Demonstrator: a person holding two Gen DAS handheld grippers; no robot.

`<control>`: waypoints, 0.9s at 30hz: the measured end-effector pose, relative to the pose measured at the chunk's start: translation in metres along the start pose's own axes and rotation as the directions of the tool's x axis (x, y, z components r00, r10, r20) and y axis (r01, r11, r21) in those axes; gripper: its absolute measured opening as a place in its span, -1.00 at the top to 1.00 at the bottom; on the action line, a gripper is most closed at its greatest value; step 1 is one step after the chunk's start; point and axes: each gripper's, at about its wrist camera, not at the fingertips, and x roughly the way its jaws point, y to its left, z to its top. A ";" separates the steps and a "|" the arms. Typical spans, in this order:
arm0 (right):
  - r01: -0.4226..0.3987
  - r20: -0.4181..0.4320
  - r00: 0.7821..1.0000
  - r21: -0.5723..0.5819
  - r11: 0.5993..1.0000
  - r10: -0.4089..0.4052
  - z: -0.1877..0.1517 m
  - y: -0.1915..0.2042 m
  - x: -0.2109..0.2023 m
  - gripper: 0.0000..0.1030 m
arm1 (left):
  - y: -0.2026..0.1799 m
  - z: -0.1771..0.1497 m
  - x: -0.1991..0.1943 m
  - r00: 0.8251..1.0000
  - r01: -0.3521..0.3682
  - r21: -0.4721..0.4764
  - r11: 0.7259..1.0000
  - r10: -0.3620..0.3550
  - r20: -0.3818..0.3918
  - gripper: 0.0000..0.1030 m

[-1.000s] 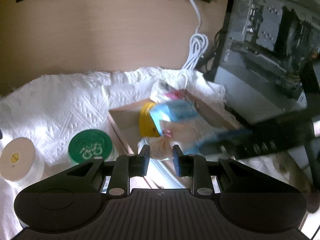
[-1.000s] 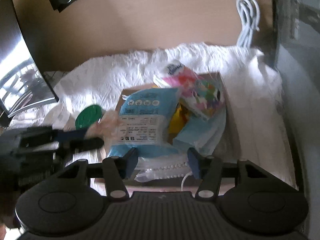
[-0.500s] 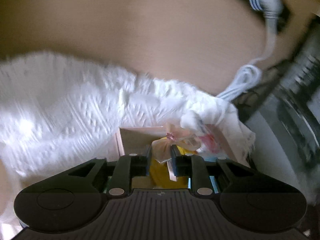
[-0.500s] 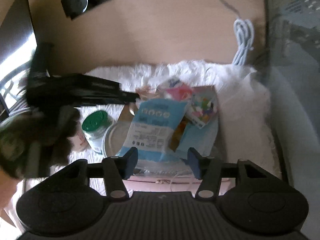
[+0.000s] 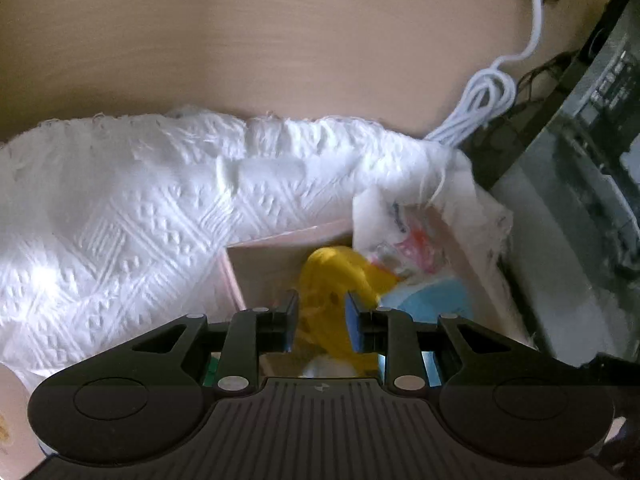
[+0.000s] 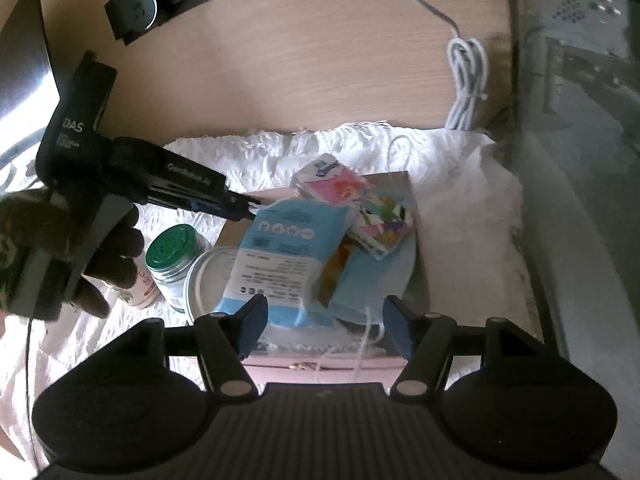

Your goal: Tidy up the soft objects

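Your left gripper (image 5: 319,322) hangs over the open pink box (image 5: 276,264), jaws narrowly parted and nothing pinched — the yellow soft item (image 5: 340,280) only shows through the gap, lying down in the box. Your right gripper (image 6: 323,326) sits at the box's near edge, its jaws have just been opening and now stand wide, empty, with the blue tissue pack (image 6: 280,256) beyond them. My read: you're keeping the soft goods piled in the box, the floral tissue pack (image 6: 336,184) on top, while the hard green-lidded jar (image 6: 174,252) stays outside. White embossed cloth (image 5: 132,216) over a pale wooden desk (image 5: 280,40); coiled white cable (image 6: 466,80) beside a computer case.
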 end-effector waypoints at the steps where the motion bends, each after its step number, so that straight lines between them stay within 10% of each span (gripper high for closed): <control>1: 0.000 0.000 1.000 -0.007 1.000 0.000 0.000 0.002 0.000 -0.25 | 0.005 -0.002 -0.006 0.998 0.025 -0.059 0.998 -0.022 0.052 0.45; 4: 0.009 0.008 1.000 -0.016 1.000 -0.009 0.000 0.004 0.000 -0.25 | 0.012 -0.009 -0.023 0.988 0.094 -0.130 0.987 -0.077 0.135 0.46; 15: 0.028 -0.007 1.000 -0.017 0.999 -0.029 0.014 0.022 0.038 0.03 | -0.036 -0.075 -0.041 0.994 -0.040 0.276 0.960 0.009 0.110 0.49; 27: 0.069 0.041 0.997 0.072 0.995 -0.072 0.006 0.019 0.011 -0.31 | -0.011 -0.092 -0.075 0.949 -0.005 0.170 0.985 -0.049 0.312 0.50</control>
